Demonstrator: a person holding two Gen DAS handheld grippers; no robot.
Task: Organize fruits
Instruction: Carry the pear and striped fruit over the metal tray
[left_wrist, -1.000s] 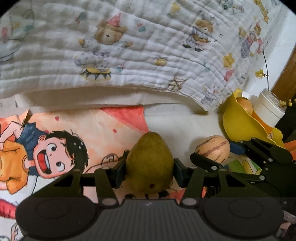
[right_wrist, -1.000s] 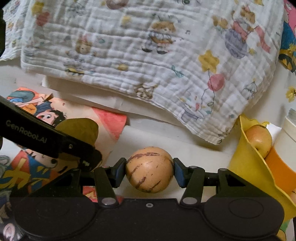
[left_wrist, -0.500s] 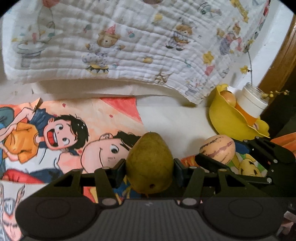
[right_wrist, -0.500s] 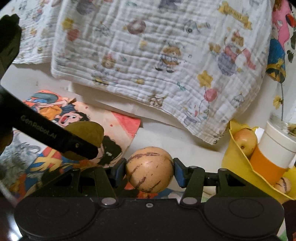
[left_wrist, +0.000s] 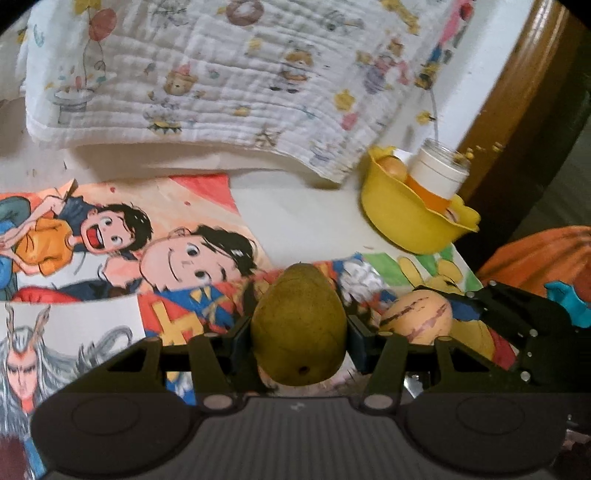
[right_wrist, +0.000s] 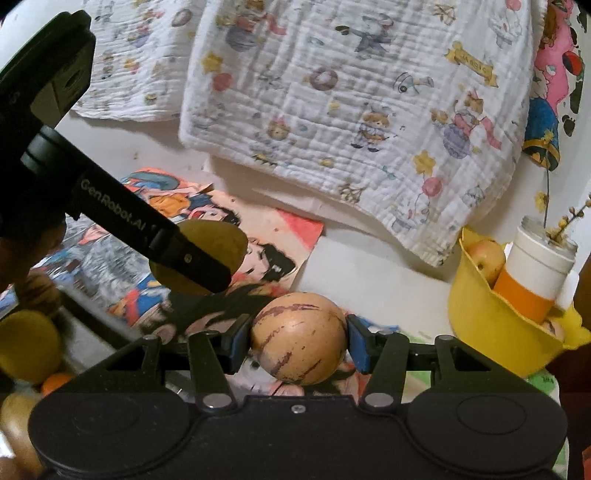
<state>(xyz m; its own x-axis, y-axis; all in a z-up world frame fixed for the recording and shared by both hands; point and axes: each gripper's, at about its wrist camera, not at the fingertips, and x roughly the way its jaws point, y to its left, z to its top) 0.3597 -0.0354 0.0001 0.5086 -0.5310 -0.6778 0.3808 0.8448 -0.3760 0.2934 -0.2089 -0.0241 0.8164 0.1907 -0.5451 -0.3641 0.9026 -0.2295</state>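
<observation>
My left gripper (left_wrist: 299, 332) is shut on a green pear (left_wrist: 299, 325), held above the cartoon posters. My right gripper (right_wrist: 299, 341) is shut on a tan melon with purple stripes (right_wrist: 299, 338); the melon also shows at the right of the left wrist view (left_wrist: 417, 317). The pear also shows in the right wrist view (right_wrist: 218, 243), partly hidden behind the left gripper's arm. A yellow bowl (left_wrist: 402, 218) (right_wrist: 491, 325) stands at the right and holds an apple (right_wrist: 487, 258) and a white and orange jar (right_wrist: 535, 273).
Cartoon posters (left_wrist: 122, 251) cover the white table. A white printed blanket (left_wrist: 229, 81) hangs at the back. Several fruits (right_wrist: 26, 350) lie at the lower left of the right wrist view. An orange cloth (left_wrist: 546, 254) and a wooden post (left_wrist: 517, 92) are at the right.
Both grippers have pulled back and up with their fruits still held. The bowl, blanket and posters look smaller and farther away.
</observation>
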